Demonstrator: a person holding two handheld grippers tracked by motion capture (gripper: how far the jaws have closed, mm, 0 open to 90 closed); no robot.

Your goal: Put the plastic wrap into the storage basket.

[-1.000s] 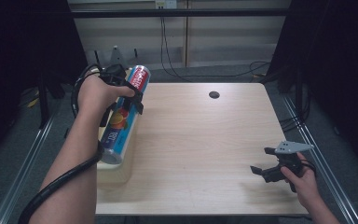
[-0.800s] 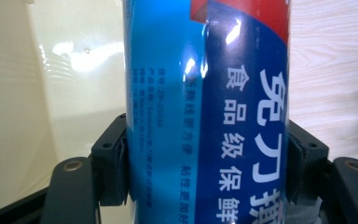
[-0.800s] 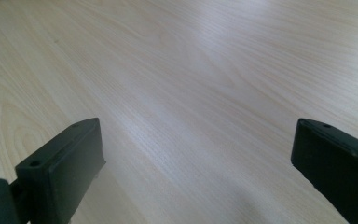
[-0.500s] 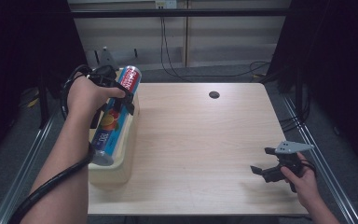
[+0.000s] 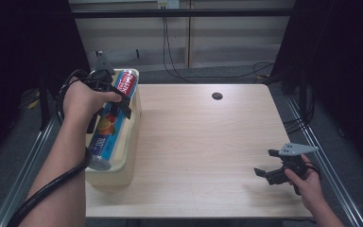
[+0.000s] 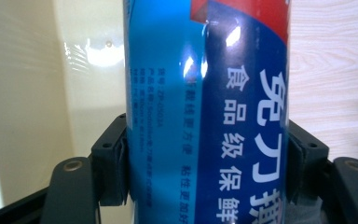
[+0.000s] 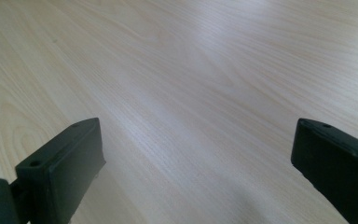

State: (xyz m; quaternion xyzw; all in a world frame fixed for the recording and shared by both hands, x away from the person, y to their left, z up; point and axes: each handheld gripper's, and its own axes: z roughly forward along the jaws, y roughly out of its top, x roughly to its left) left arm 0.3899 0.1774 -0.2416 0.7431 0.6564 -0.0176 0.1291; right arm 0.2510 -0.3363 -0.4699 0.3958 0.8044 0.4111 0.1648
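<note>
A long blue and red roll of food wrap [image 5: 111, 118] lies lengthwise in a cream plastic bin [image 5: 131, 142] at the table's left edge. My left gripper [image 5: 116, 101] is shut on the roll about midway along it, both pads pressed to its sides. In the left gripper view the roll [image 6: 205, 112] stands between the jaws, with white Chinese print on blue. My right gripper [image 5: 268, 166] rests low over the wooden table [image 5: 203, 142] near the front right corner, open with nothing between its jaws. The right gripper view shows its fingers [image 7: 60, 168] wide apart over bare wood.
A small dark round hole [image 5: 217, 96] sits in the tabletop near the far edge. Metal rails run along both sides of the table. Cables hang behind the table's far side. The left gripper's cable loops down along the forearm.
The left hand has carried the roll leftward and down, from tilted above the bin to lying along the inside of it. The right gripper has stayed where it was.
</note>
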